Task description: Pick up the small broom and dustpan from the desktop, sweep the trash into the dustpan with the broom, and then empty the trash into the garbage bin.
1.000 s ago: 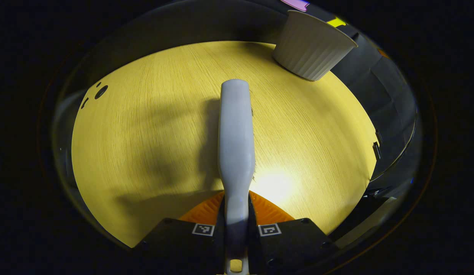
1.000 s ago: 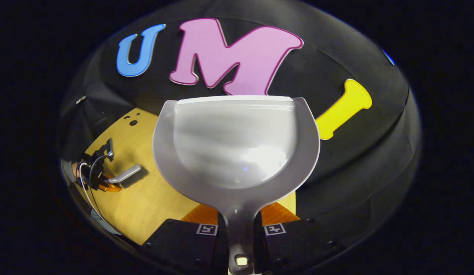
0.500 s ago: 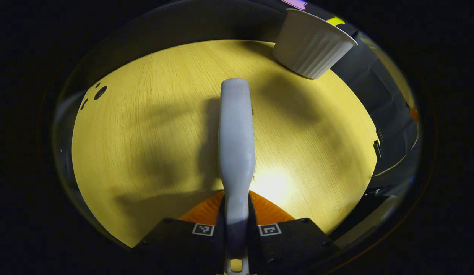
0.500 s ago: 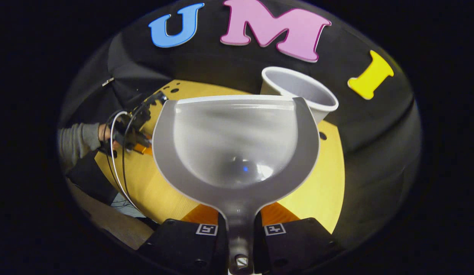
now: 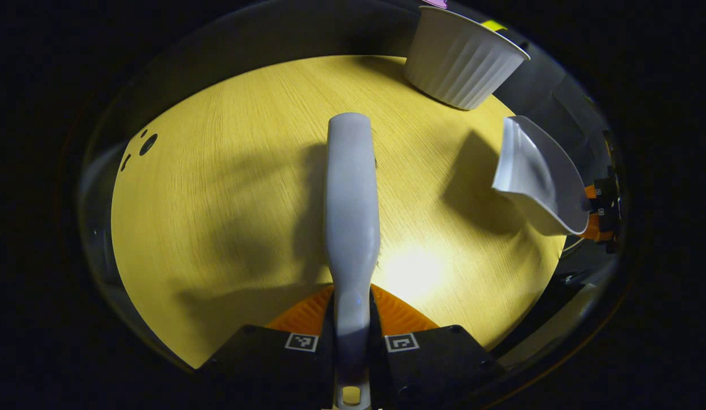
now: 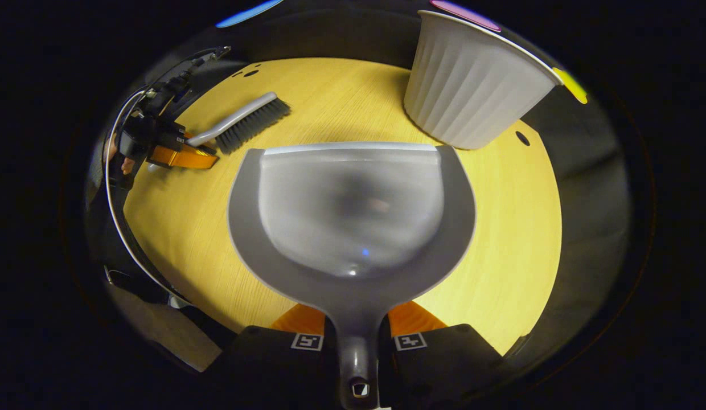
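In the left gripper view, my left gripper [image 5: 352, 319] at the bottom centre is pinched on the handle of the small broom [image 5: 352, 193], which runs straight up the middle of the frame over the wooden desktop [image 5: 216, 199]; its bristles hardly show from here. Toward the upper right stands the ribbed white garbage bin [image 5: 461, 62], and at the right edge the dustpan [image 5: 535, 176] hangs tilted above the desktop, with my right gripper [image 5: 600, 210] behind it. In the right gripper view, my left gripper [image 6: 176, 154] sits at the upper left with the broom [image 6: 245, 122] jutting from it, bristles toward the desktop [image 6: 501, 228]. At the centre the dustpan [image 6: 353, 216] spreads out from my right gripper [image 6: 357, 336], whose fingers are pressed on its handle at the bottom. The bin [image 6: 472, 85] stands upper right, just beyond the pan's front edge.
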The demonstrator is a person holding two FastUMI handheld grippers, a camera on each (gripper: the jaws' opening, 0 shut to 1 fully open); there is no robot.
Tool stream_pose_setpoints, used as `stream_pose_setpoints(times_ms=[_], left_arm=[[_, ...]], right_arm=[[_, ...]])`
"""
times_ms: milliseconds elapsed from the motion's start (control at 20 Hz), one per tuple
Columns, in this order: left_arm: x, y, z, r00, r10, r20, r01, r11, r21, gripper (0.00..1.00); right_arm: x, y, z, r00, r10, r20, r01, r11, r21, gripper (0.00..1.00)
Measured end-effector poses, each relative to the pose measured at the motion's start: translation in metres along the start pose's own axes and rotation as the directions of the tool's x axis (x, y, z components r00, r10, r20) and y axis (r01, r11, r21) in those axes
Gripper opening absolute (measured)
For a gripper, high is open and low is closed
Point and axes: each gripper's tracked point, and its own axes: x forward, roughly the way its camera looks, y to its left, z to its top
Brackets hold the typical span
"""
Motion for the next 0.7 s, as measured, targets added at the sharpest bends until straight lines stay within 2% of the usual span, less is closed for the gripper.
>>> stream_pose_setpoints(times_ms=[150, 300, 350, 400, 650, 700], left_arm=[[-0.001, 0.000, -0.001, 1.000, 0.010, -0.017, -0.010, 1.000, 0.006, 0.29], [-0.001, 0.001, -0.001, 0.999, 0.021, -0.033, -0.021, 1.000, 0.013, 0.30], [-0.001, 0.001, -0.001, 0.999, 0.024, -0.039, -0.023, 1.000, 0.021, 0.30], [-0.001, 0.002, -0.002, 0.999, 0.027, -0.046, -0.026, 0.999, 0.027, 0.30], [-0.003, 0.001, -0.003, 0.996, 0.046, -0.070, -0.045, 0.999, 0.020, 0.32], [-0.004, 0.000, -0.003, 0.997, 0.045, -0.063, -0.044, 0.999, 0.024, 0.36]], right_arm=[[0.009, -0.002, 0.003, 1.000, 0.008, -0.028, -0.007, 1.000, 0.025, 0.31], [0.011, -0.011, 0.001, 0.998, 0.001, -0.067, 0.000, 1.000, 0.005, 0.33], [0.013, -0.014, 0.000, 0.997, -0.015, -0.080, 0.014, 1.000, -0.015, 0.39], [0.013, -0.014, 0.001, 0.997, -0.011, -0.072, 0.010, 1.000, -0.025, 0.34], [0.013, -0.012, 0.000, 0.999, 0.002, -0.051, -0.003, 1.000, -0.030, 0.35], [0.010, -0.011, -0.001, 0.999, 0.012, -0.051, -0.013, 1.000, -0.024, 0.31]])
